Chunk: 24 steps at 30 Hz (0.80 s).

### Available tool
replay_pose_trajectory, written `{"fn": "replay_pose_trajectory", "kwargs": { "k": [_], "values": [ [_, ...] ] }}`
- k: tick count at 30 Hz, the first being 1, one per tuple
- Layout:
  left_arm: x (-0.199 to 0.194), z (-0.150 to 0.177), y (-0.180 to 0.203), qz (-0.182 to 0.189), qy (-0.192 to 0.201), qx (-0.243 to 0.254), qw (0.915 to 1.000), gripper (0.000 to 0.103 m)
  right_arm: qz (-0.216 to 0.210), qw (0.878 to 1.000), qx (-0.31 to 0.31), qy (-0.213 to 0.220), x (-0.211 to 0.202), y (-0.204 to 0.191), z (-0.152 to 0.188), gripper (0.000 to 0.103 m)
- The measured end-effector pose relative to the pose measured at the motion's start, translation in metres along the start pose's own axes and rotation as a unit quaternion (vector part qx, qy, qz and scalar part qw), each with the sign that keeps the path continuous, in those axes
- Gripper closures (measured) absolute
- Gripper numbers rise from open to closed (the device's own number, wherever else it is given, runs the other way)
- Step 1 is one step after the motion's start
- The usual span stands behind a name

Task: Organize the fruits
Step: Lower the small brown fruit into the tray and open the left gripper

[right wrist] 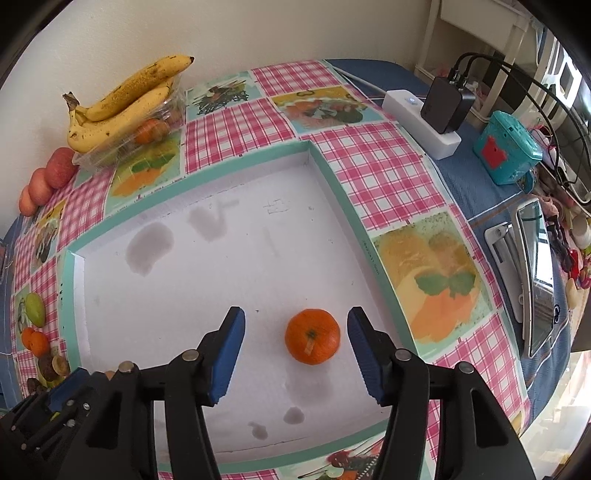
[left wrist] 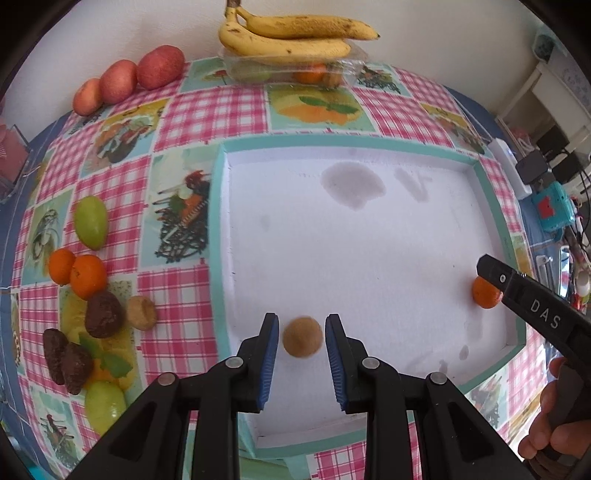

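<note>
White tray (left wrist: 369, 229) with teal rim sits on a checked fruit-print tablecloth (left wrist: 207, 110). Left gripper (left wrist: 301, 334): fingers spread, a round brown fruit (left wrist: 302, 336) lying between the blue pads on the tray floor, contact not clear. Right gripper (right wrist: 295, 334): fingers spread wide, clear of the tangerine (right wrist: 312, 336) lying between them near the tray's right wall. Seen from the left wrist, the right gripper's body reads "DAS". Bananas (left wrist: 291, 35) top a clear container at the wall.

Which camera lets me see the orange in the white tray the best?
The right wrist view: the orange sits whole and close between the open right gripper, stem showing. In the left wrist view it is small at the white tray's edge, partly hidden behind the right gripper's finger.
</note>
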<state>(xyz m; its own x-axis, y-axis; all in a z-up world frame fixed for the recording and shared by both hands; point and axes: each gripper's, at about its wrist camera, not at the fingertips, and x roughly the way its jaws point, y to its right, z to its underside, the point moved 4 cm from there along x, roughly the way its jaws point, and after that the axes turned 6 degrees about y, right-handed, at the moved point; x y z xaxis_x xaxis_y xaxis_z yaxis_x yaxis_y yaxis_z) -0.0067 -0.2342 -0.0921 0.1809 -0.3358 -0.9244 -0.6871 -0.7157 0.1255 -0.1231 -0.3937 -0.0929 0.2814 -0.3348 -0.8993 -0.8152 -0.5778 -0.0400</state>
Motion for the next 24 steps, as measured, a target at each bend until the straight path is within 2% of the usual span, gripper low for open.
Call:
{"fn": "replay_pose_trajectory", "kwargs": {
  "k": [12, 13, 14, 15, 16, 17, 20, 24],
  "values": [
    [-0.017, -0.004, -0.033, -0.021, 0.017, -0.039, 0.9989, 0.074, -0.001, 1.0, -0.013, 0.0, -0.003, -0.008, 0.001, 0.044],
    [-0.017, -0.004, -0.036, -0.025, 0.018, -0.043, 0.9986, 0.071, -0.001, 1.0, -0.014, 0.0, -0.003, -0.008, 0.001, 0.044],
    [-0.018, -0.004, -0.04, -0.03, 0.02, -0.047, 0.9983, 0.065, -0.002, 1.0, -0.015, 0.0, -0.003, -0.009, 0.001, 0.044],
    [-0.018, -0.004, -0.045, -0.039, 0.022, -0.052, 0.9976, 0.04, -0.003, 1.0, -0.015, 0.0, -0.003, -0.009, 0.002, 0.035],
    [-0.016, -0.005, -0.048, -0.051, 0.025, -0.058, 0.9967, 0.009, -0.005, 1.0, -0.012, 0.001, -0.002, -0.01, 0.002, 0.017],
    [-0.016, -0.005, -0.053, -0.065, 0.03, -0.062, 0.9955, 0.0, -0.008, 1.0, -0.007, 0.004, -0.002, -0.009, 0.002, 0.01],
    [-0.018, -0.005, -0.065, -0.096, 0.039, -0.063, 0.9926, 0.0, -0.005, 1.0, -0.01, 0.005, -0.001, -0.011, 0.003, 0.008],
    [-0.02, -0.006, -0.075, -0.105, 0.051, -0.069, 0.9907, 0.0, -0.003, 1.0, -0.013, 0.009, -0.001, -0.012, 0.003, 0.007]
  ]
}}
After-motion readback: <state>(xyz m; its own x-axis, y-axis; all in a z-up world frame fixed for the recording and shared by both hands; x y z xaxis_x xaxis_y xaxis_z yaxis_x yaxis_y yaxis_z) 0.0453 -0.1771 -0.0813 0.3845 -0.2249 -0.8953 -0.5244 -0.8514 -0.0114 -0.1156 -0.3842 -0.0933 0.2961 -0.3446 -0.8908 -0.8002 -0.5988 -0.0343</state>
